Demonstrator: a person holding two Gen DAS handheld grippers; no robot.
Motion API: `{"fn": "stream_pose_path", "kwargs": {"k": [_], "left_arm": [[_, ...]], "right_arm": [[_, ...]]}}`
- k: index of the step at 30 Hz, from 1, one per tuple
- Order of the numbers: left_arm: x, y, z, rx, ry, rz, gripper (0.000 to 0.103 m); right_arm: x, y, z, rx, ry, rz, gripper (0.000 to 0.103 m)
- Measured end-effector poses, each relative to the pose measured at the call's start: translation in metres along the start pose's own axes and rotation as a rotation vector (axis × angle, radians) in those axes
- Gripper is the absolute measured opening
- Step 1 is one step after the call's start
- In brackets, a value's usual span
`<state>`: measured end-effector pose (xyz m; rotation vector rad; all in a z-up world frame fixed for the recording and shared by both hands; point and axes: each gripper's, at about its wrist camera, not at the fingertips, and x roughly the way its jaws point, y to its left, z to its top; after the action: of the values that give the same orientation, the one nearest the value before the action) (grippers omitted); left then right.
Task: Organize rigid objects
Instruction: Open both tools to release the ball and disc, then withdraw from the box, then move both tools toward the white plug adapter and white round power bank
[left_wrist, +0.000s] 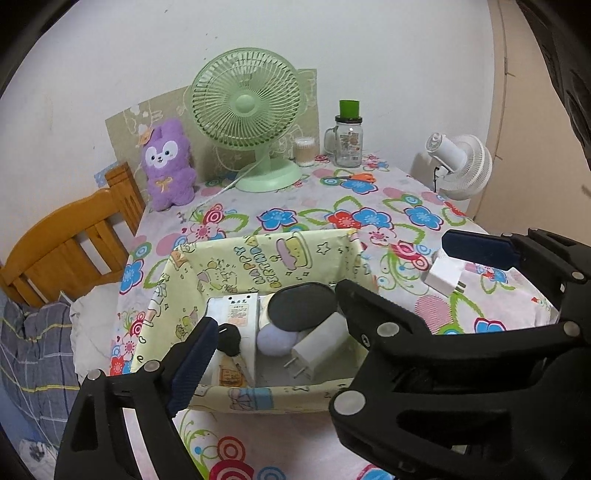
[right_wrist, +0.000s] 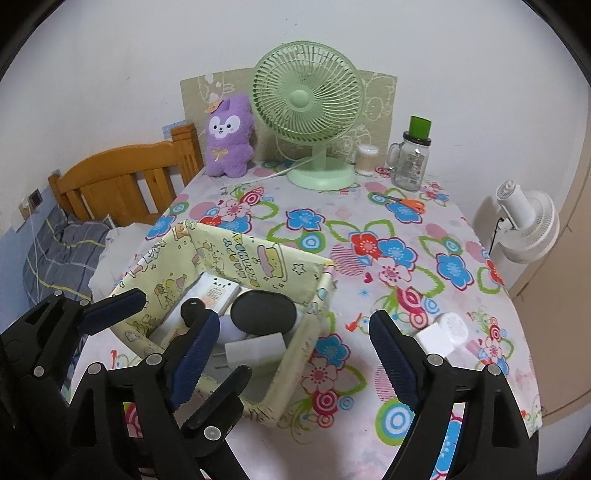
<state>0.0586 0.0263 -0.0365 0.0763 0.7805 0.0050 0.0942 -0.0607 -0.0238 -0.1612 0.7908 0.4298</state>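
We've got the yellow box (left_wrist: 258, 266) holding a white charger (left_wrist: 321, 345), with our left gripper (left_wrist: 273, 317) open above.

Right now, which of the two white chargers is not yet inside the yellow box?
The white charger lying on the flowered tablecloth, right of the yellow box. The other charger already lies inside the box, prongs toward the near wall.

Colours and patterns on the table

Cloth (right_wrist: 369, 206) white with blue, red, pink flowers and green loops; box (left_wrist: 258, 258) pale yellow with cartoon print; inside it a black oval (left_wrist: 301, 306), white charger (left_wrist: 321, 343), lilac lump (left_wrist: 273, 339); fan (left_wrist: 245, 107) mint green; plush (left_wrist: 168, 166) purple, white face; jar (left_wrist: 348, 142) clear, green cap; scissors (left_wrist: 360, 178) orange; small fan (left_wrist: 461, 166) white; grippers black, pads (left_wrist: 192, 365) navy
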Motion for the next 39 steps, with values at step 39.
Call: {"fn": "stream_pose_path", "kwargs": {"k": [39], "left_arm": [[0.018,-0.104,0.014,0.128,0.012,-0.122,0.098]], "right_arm": [[-0.021,-0.103,-0.032,0.138,0.009,-0.164,0.093]]}}
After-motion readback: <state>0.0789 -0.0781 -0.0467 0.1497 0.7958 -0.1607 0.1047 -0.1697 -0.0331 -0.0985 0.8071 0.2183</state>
